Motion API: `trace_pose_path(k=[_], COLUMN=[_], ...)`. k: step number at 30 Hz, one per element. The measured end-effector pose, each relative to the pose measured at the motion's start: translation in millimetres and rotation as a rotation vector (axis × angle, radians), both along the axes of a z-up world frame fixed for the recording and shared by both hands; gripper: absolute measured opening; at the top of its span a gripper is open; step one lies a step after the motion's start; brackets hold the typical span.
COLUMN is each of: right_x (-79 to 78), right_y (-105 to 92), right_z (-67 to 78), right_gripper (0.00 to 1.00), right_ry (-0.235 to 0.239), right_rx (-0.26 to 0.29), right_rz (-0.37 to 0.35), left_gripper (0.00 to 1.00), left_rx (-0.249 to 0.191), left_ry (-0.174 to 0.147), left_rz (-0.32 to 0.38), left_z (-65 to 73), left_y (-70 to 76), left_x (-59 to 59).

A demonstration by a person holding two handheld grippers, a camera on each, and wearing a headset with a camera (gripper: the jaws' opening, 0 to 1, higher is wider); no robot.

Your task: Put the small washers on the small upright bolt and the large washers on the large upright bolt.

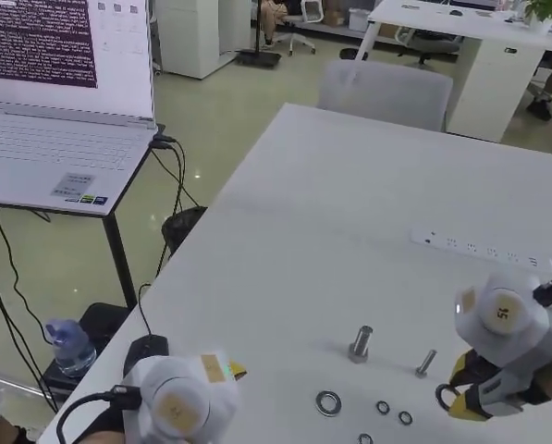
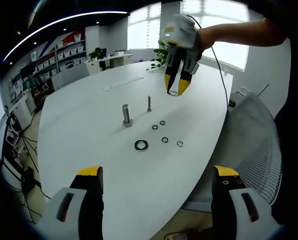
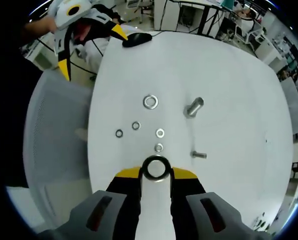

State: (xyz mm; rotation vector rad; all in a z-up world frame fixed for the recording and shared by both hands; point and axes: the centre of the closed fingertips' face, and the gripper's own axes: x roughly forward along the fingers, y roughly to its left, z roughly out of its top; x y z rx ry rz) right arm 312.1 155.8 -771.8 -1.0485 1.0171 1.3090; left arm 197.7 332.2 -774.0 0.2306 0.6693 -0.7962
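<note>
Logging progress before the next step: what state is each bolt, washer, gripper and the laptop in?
Large bolt: upright, no washer on it.
Small bolt: upright, no washer on it.
Held large washer: clamped in right gripper.
Loose large washer: flat on table.
Four small washers: flat on table.
Left gripper: open, empty.
Laptop: open, screen lit.

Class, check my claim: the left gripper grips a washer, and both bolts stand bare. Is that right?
No: the right gripper grips the washer, as the right gripper view shows; the left gripper is open. The large bolt and small bolt do stand bare.
</note>
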Motion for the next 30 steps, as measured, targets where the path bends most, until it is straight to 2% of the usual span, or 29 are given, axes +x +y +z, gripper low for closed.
trace_pose_path(k=[11, 30], right_x=[21.5, 56.5], right_y=[22.1, 56.1], right_z=[10.6, 5.8], right_gripper=[0.21, 0.21], right_ry=[-0.015, -0.019], right_rx=[0.029, 0.015], right_rz=[-0.006, 0.011], left_gripper=[0.86, 0.83], left_rx=[0.005, -0.011], left_ry=[0.007, 0.000], left_rz=[-0.003, 0.026], left_z=[-2.6, -0.3], left_y=[1.5, 6.0], left_x=[-0.3, 7.2])
